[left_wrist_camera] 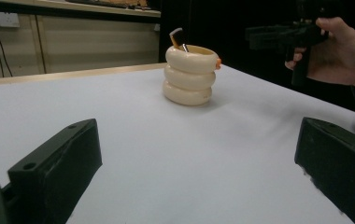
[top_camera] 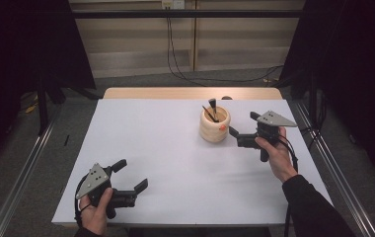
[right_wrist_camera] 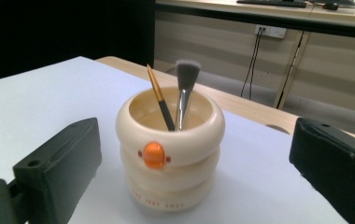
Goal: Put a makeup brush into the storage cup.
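Note:
A cream ringed holder (top_camera: 214, 126) with an orange knob (right_wrist_camera: 154, 154) stands on the white table (top_camera: 175, 148), right of centre. Inside it lean a grey-tipped brush (right_wrist_camera: 185, 84) and a thin brush with an orange-and-black handle (right_wrist_camera: 160, 98). My right gripper (top_camera: 242, 128) hovers just right of the holder, open, its jaws pointing at it without touching. In the right gripper view the holder (right_wrist_camera: 171, 149) sits between the jaws, farther off. My left gripper (top_camera: 131, 175) rests near the front left corner, open and empty. From it the holder (left_wrist_camera: 189, 74) looks far away.
Beyond the white sheet a strip of wooden tabletop (top_camera: 190, 93) shows at the back edge. Cables (top_camera: 175, 59) hang down the rear wall onto the floor. Metal rails (top_camera: 22, 173) run along both sides of the table.

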{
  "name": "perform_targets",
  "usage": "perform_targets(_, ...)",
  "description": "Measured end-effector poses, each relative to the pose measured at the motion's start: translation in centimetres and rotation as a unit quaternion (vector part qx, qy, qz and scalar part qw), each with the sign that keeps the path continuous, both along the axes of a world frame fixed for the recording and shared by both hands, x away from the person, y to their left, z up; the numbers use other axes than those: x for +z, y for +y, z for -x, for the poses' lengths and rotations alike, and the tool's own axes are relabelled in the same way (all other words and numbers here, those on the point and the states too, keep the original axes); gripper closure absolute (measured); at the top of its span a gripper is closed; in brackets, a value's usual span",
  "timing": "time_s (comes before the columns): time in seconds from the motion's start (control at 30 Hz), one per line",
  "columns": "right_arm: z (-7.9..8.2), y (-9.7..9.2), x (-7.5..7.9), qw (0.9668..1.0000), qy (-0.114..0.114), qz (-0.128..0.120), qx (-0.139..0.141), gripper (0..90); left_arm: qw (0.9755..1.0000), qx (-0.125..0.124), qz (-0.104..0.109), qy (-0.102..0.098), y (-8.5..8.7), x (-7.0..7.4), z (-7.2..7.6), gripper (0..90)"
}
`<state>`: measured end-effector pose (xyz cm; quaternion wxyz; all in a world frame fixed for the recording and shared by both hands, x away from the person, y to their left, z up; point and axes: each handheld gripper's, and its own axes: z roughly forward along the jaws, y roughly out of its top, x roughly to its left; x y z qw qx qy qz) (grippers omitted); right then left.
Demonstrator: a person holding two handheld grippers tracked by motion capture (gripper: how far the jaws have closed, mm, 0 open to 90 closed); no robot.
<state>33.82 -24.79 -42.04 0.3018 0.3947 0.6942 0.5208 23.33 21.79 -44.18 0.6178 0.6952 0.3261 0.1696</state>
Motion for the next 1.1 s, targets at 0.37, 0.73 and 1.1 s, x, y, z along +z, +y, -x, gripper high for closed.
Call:
perform_targets(0.37, 3.1, -1.3, 0.3, 1.0, -0.001, -0.001, -0.005, 2.0, 0.9999, 0.005, -0.012, -0.008, 0.4, 0.0, -0.1, 0.4)
perform_targets(0.73, 6.5, -2.4, -0.1, 1.0, -0.003, -0.008, -0.004, 2.4, 0.9999, 0.006, -0.005, -0.01, 0.2, 0.1, 0.1, 0.4)
perform_targets(1.1, 9.8, -4.7, -0.6, 0.9995, 0.004, -0.022, -0.022, 2.5, 0.9999, 0.008, -0.002, -0.011, 0.2, 0.2, 0.3, 0.4)
